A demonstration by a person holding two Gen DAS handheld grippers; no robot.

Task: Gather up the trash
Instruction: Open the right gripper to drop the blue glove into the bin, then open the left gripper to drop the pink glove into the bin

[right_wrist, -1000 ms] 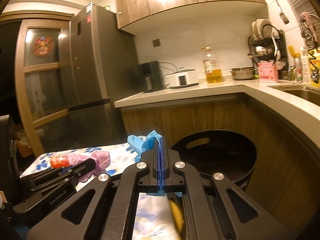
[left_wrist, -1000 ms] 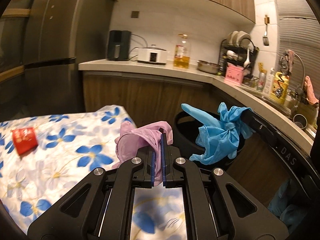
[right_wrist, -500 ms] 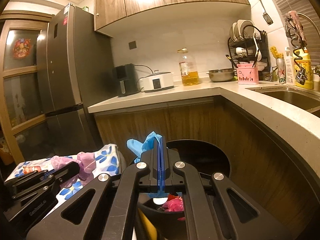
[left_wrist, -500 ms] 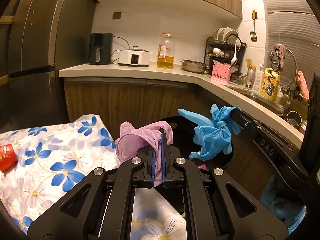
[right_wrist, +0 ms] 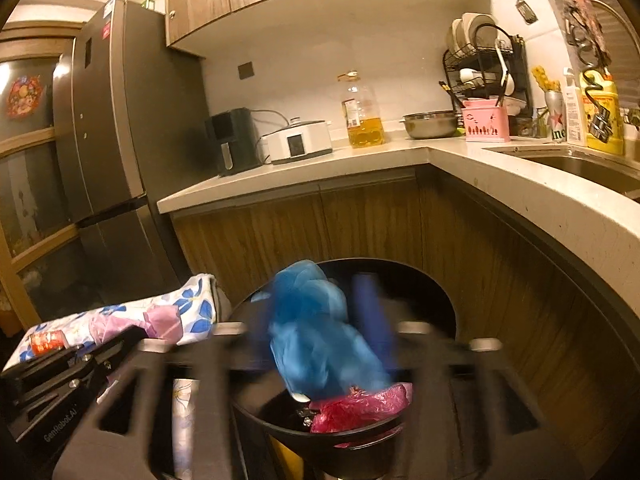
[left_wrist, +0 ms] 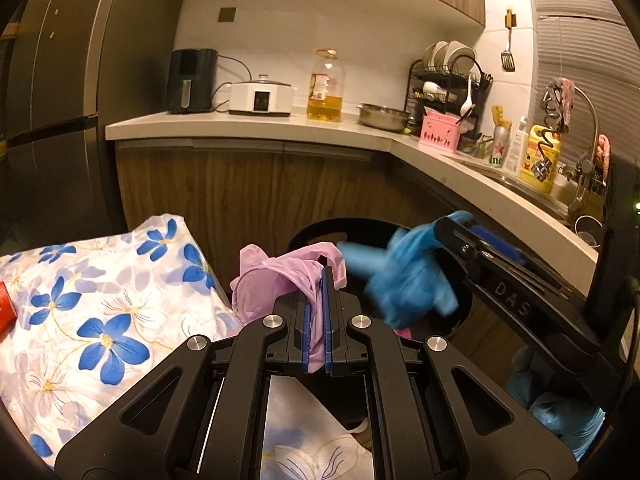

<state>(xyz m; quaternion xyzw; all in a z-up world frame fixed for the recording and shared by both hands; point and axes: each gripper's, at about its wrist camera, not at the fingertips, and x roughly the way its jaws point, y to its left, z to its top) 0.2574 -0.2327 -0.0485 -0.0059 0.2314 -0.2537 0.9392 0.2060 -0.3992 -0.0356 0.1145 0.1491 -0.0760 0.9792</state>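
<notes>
"DAS" lettering on the right hand-held gripper (left_wrist: 464,236); "GenRobot.AI" on the left hand-held gripper (right_wrist: 132,336)

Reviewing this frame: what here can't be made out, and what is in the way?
- Right gripper, right wrist view: motion blur smears its just-opening jaws.
- Blue glove, both views: blurred; whether it still touches a pad is unclear.
- Black bin, left wrist view: contents hidden by the pink bag in the left gripper.
- Red packet: cut by the left edge.

Oil bottle (left_wrist: 326,87), cooker (left_wrist: 260,98), dish rack (left_wrist: 448,76) on counter (left_wrist: 248,124).
</notes>
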